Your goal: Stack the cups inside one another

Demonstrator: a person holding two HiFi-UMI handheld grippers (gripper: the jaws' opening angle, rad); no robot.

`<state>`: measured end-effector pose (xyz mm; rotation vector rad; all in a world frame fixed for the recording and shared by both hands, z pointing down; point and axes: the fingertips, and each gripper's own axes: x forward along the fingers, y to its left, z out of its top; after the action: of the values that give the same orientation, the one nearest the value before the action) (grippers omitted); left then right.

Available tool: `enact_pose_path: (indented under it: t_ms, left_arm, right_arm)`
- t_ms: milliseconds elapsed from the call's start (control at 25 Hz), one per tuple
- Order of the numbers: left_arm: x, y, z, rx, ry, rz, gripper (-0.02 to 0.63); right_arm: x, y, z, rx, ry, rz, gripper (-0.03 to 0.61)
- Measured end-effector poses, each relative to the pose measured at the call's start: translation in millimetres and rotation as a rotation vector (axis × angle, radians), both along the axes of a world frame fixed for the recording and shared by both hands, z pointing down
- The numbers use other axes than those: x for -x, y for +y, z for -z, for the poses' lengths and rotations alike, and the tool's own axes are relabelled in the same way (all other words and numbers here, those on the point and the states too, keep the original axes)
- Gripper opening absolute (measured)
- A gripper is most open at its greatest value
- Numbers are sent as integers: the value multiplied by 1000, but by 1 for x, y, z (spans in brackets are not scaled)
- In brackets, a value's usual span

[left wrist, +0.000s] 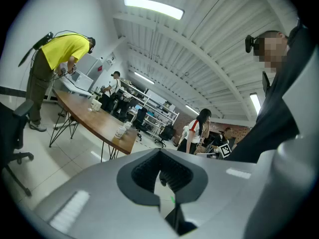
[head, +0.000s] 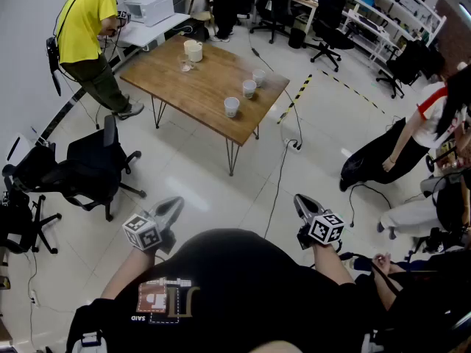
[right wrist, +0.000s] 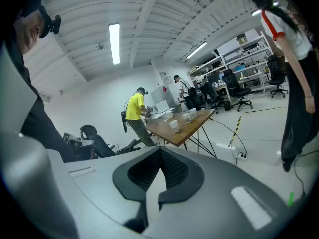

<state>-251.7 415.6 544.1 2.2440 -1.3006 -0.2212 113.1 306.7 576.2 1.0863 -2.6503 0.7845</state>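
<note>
right claw (head: 299, 201) well short of table (head: 193, 87)

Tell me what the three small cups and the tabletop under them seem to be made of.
The near cup, middle cup and far cup look like white paper or thin plastic with a matte finish: small, tapered, pale, no shine. They are too small to tell which. The tabletop looks like wood or veneer with a satin finish: warm brown with faint grain streaks.

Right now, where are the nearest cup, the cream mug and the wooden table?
nearest cup (head: 232, 107): head view, on its white side wall.
cream mug (head: 193, 51): head view, on its body.
wooden table (head: 195, 87): head view, on the bare top.
</note>
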Motion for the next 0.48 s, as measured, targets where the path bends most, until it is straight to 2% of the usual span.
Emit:
enact_pose_path:
  t_ms: [280,480]
  left_arm:
    - [-28,-17,5,5,-13,0,-5]
    - [-66,-27,9,6,-21,0,-5]
  right_arm:
    - [-21,-27,6,-16,-3,12,14]
    - [-55,-40,1,-12,-4,20,14]
